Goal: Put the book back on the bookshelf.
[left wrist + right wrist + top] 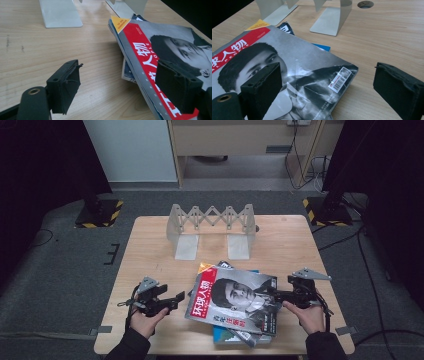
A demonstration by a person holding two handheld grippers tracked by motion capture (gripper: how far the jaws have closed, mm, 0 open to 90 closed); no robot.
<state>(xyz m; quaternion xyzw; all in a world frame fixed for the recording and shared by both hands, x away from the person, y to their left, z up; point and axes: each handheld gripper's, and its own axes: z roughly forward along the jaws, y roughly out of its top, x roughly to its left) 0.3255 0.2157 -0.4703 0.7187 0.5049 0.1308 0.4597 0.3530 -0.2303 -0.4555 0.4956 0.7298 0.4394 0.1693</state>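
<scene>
On the pale wooden table (150,245), before a grey folding bookend rack (212,222), a glossy red-and-grey magazine (235,300) tops a loose stack. Both the left gripper (172,301) and right gripper (277,296) flank it, fingers released and empty. It looks light, floppy and slick, so pinching its edges near the spine seems safest.

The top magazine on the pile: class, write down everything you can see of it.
The top magazine is a glossy, slightly worn issue with a grey cover, a black-and-white portrait, a red title band with white characters along one edge and a barcode sticker near a corner. It lies flat, face up and askew, on a loose pile of other magazines at the near middle of the wooden table. The left gripper and right gripper flank it, jaws open.
</scene>
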